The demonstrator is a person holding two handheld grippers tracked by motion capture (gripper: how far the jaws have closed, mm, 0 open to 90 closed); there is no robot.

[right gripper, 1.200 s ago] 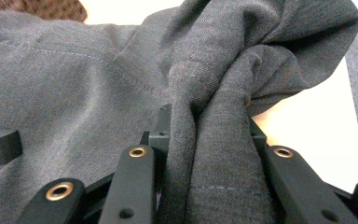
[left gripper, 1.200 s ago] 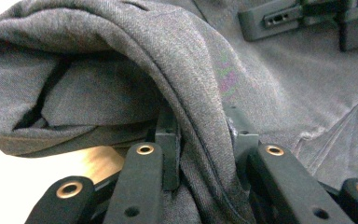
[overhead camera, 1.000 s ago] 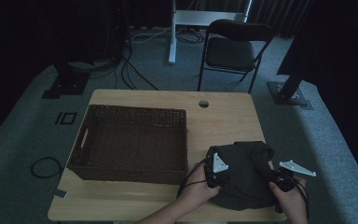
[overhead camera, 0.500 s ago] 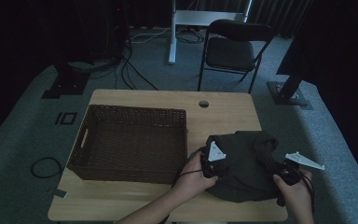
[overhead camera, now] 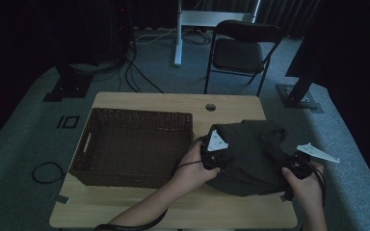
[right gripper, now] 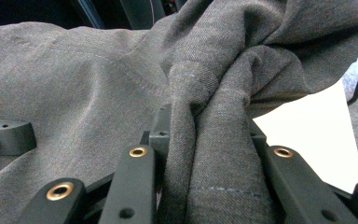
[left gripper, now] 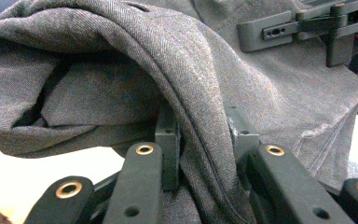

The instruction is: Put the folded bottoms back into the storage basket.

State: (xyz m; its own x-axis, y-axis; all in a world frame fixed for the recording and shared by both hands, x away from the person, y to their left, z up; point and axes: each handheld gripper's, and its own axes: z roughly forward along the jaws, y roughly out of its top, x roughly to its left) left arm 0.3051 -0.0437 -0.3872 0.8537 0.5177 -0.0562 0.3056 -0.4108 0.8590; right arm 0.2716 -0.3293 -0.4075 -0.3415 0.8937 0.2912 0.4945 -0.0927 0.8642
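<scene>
Wicker basket (overhead camera: 135,144) empty; left gripper (overhead camera: 215,153), right gripper (overhead camera: 298,166) each clamped on grey garment (overhead camera: 250,154).

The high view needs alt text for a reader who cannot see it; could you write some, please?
Two hand-held grippers, left and right, clamp opposite sides of a dark grey garment bunched on a wooden table. A wicker basket sits to its left.

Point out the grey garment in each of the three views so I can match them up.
High view: grey garment bunched at the table's right, beside the basket.
Left gripper view: a fold clamped between the left tongs.
Right gripper view: a fold clamped between the right tongs.
Shared landmark: the pale tabletop.
</scene>
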